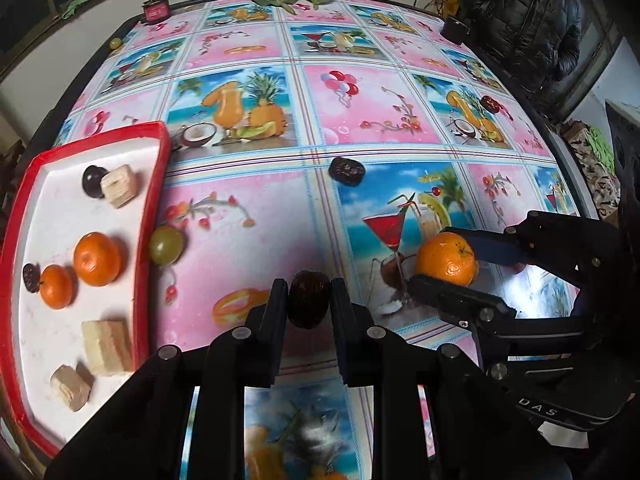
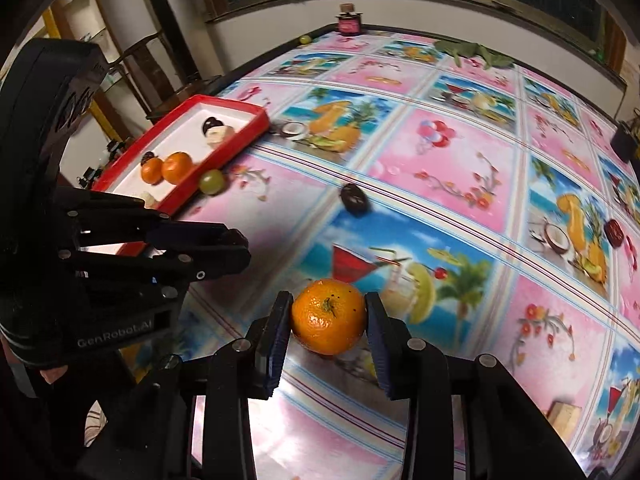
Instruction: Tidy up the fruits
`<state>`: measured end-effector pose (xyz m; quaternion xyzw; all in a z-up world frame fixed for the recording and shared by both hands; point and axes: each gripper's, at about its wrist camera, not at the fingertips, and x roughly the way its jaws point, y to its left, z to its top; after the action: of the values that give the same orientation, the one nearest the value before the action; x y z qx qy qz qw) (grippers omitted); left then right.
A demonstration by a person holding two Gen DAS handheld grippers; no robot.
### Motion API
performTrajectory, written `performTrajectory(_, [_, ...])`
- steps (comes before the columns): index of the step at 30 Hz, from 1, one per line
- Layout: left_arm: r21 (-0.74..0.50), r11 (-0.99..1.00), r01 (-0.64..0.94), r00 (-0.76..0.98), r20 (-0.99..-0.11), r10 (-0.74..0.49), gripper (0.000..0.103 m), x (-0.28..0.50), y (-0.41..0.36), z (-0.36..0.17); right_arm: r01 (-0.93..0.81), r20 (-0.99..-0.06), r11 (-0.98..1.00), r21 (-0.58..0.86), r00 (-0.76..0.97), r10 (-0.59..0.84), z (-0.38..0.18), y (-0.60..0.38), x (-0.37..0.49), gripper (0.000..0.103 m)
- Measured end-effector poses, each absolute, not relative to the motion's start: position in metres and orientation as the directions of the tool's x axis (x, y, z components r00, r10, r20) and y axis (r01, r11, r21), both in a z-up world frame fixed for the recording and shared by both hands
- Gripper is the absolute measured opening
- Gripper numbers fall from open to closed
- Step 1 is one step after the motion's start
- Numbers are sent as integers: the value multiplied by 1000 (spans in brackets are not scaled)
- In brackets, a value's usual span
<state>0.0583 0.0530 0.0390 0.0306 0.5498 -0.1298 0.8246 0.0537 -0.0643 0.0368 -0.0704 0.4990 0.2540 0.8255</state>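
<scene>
From the left wrist view, the left tool [image 1: 309,298] is clenched on a dark wrinkled date [image 1: 309,299], its two black fingers pressing the fruit's sides above the bench [image 1: 240,256], which is covered in a glossy pink and blue fruit-print cloth. The red-rimmed white tray [image 1: 154,184] lies to the left of this tool, holding two oranges, dark dates and pale wafer blocks; a green grape [image 1: 166,245] touches the tray's outer rim. To the right of the tray, past the date, the right tool [image 1: 444,258] grips a round orange mandarin [image 1: 447,259]. From the right wrist view, the right tool [image 2: 328,317] has its blue-padded fingers against both sides of the mandarin [image 2: 328,317], stem facing the camera. The tray [image 2: 224,152] sits far to the upper left of it, with the left tool [image 2: 240,246] between them; what it holds is hidden here. A loose dark date [image 2: 354,199] lies on the bench right of the tray.
</scene>
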Motion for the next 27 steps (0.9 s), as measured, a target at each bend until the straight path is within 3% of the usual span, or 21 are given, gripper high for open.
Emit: performTrajectory(27, [-47,983,179,414,-902,-118,19,37,97,64,-594,-838,793,138,356,413,56,-16,46,37])
